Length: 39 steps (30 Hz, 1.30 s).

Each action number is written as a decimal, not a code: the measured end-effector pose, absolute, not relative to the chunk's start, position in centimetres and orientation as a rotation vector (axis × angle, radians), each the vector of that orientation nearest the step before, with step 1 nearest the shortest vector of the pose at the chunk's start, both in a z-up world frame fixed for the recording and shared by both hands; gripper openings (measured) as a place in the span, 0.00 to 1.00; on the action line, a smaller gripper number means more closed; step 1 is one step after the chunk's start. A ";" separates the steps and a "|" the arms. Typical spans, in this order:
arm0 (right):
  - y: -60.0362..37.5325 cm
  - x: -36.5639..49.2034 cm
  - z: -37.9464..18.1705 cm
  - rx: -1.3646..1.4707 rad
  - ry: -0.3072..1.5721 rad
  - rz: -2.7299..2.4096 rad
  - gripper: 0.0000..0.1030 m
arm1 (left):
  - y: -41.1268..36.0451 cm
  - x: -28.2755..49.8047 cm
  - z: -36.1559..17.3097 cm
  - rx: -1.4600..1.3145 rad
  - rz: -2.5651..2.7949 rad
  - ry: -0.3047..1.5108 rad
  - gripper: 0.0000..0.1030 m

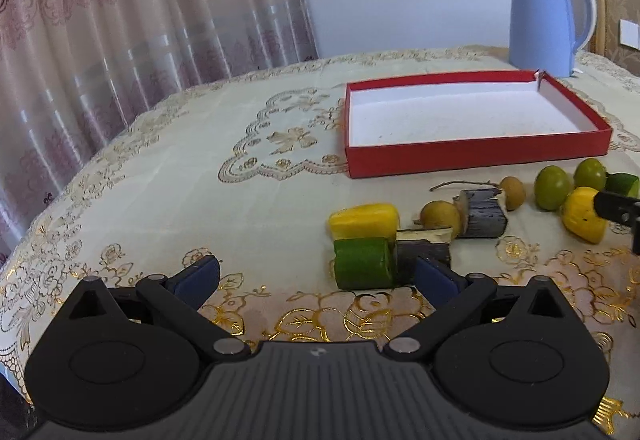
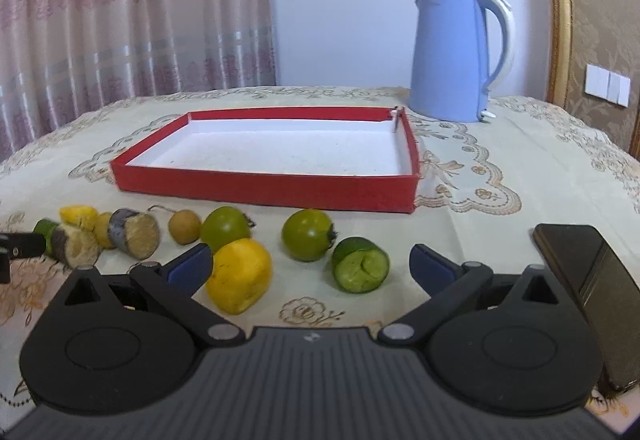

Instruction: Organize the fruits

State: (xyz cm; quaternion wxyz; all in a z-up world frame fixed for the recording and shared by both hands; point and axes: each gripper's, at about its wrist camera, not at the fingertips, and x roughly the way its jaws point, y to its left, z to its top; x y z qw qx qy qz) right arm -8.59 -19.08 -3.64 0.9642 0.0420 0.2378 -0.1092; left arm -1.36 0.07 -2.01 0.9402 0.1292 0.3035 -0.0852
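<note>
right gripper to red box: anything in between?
Yes, in the right wrist view: a yellow piece, two green tomatoes and a cucumber chunk lie on the cloth between the open right gripper and the empty red box.

Red box [image 2: 264, 189] with white inside, pale blue kettle [image 2: 452, 55], cream gold-flowered tablecloth [image 1: 200, 167].

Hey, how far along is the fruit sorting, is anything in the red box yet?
Nothing is done yet: the red box is empty. Nothing is in hand either; the left gripper and right gripper are both open. Every piece is left on the tablecloth in front of the box, including two green tomatoes, the yellow chunk, a cucumber piece and the sugarcane pieces.
</note>
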 end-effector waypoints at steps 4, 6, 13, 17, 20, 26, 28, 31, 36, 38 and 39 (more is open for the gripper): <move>-20.7 -7.5 -4.0 0.167 0.533 -0.202 1.00 | 0.1 -0.7 -2.4 0.245 -0.171 0.652 1.00; -21.4 -7.2 -4.1 0.207 0.547 -0.184 1.00 | 0.0 -0.6 -2.4 0.245 -0.168 0.652 1.00; -21.8 -7.5 -3.8 0.190 0.531 -0.198 1.00 | -0.1 -0.7 -2.3 0.252 -0.165 0.651 1.00; -21.9 -8.0 -3.9 0.199 0.528 -0.197 1.00 | -0.3 -0.7 -2.3 0.255 -0.165 0.653 1.00; -21.9 -8.0 -4.1 0.209 0.534 -0.191 1.00 | -0.4 -0.9 -2.4 0.255 -0.167 0.658 1.00; -21.7 -8.0 -4.2 0.217 0.539 -0.182 1.00 | -0.5 -1.0 -2.4 0.257 -0.173 0.670 1.00; -21.6 -8.1 -4.2 0.216 0.540 -0.180 1.00 | -0.5 -1.0 -2.4 0.255 -0.176 0.668 1.00; -21.6 -8.1 -4.3 0.215 0.541 -0.180 1.00 | -0.6 -1.0 -2.4 0.257 -0.175 0.670 1.00; -21.6 -8.1 -4.3 0.212 0.540 -0.180 1.00 | -0.6 -1.0 -2.3 0.255 -0.176 0.675 1.00; -21.6 -8.1 -4.3 0.213 0.541 -0.181 1.00 | -0.6 -1.0 -2.3 0.256 -0.177 0.674 1.00; -21.6 -8.1 -4.3 0.213 0.541 -0.180 1.00 | -0.6 -1.0 -2.3 0.256 -0.178 0.675 1.00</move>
